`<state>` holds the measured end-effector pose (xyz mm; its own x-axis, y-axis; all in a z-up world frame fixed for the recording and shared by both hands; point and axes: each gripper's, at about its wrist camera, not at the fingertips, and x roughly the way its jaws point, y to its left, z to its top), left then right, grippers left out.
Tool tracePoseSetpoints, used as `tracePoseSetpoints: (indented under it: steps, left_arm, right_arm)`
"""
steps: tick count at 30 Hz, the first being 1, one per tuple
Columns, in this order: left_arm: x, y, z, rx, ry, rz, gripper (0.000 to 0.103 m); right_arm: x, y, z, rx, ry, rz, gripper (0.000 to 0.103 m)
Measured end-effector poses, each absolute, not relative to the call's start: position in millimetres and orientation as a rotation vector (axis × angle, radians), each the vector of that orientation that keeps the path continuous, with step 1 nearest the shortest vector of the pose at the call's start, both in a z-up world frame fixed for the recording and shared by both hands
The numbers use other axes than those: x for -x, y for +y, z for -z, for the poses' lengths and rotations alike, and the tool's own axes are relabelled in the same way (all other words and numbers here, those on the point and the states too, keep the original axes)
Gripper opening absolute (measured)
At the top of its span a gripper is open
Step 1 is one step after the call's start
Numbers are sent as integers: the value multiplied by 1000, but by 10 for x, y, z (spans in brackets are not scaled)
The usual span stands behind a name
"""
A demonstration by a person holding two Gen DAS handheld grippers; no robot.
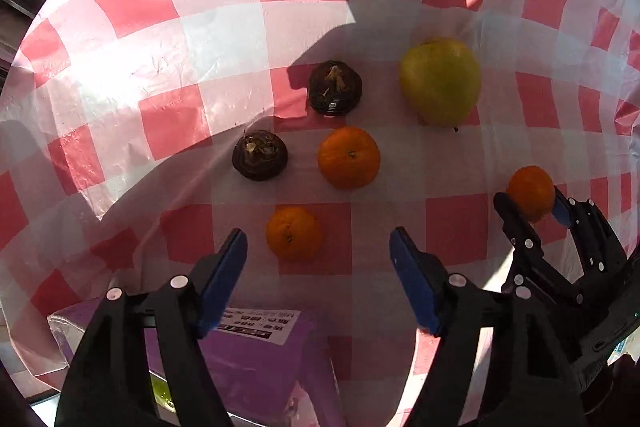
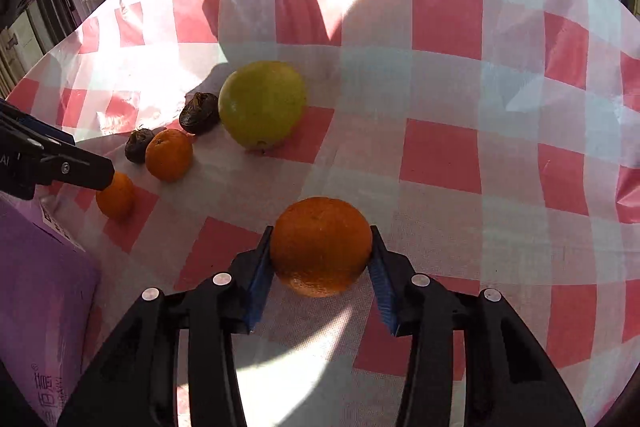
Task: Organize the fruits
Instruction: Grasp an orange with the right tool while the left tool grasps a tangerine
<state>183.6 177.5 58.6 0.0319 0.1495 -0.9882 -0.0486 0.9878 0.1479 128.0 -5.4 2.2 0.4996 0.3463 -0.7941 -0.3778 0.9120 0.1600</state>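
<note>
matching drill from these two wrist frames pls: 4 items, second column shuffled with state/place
Items:
1. left gripper
2. right gripper
3. green fruit
4. purple box

States:
A. shut on an orange
B. open, nothing between its fingers
C. below the left gripper, at the table's near edge
D. resting on the checked cloth, beside a dark brown fruit

Pairs: 1-B, 2-A, 3-D, 4-C

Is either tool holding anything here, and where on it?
The right tool holds an orange by its two opposite sides. The left tool is open and holds nothing.
</note>
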Motion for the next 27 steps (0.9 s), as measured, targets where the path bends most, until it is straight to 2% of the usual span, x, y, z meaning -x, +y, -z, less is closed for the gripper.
tracePoseSetpoints:
  steps: [5, 12, 18, 20, 21, 27]
  left_arm:
    - [-2081, 1832, -202, -140, 1720, -157, 65]
    - [-2159, 1975, -60, -84, 1779, -176, 45]
    - [-2247, 1981, -119, -94, 1799, -177, 47]
    - [-2267, 2007, -131, -70, 1803, -171, 44]
    - [-2262, 1976, -132, -77, 1803, -164, 38]
    - [-2164, 1799, -259, -103, 1789, -122, 36]
  right_arm:
    - [-1266, -330, -20, -15, 959, -443, 44]
    - [-1230, -589, -60, -35, 955, -451, 44]
    - [-1165, -779, -71, -42, 956, -424, 44]
    - [-1123, -834, -85, -43, 957, -412, 44]
    - [-1102, -848, -96, -42, 959, -404, 44]
    - [-886, -939, -286, -19, 953, -363, 44]
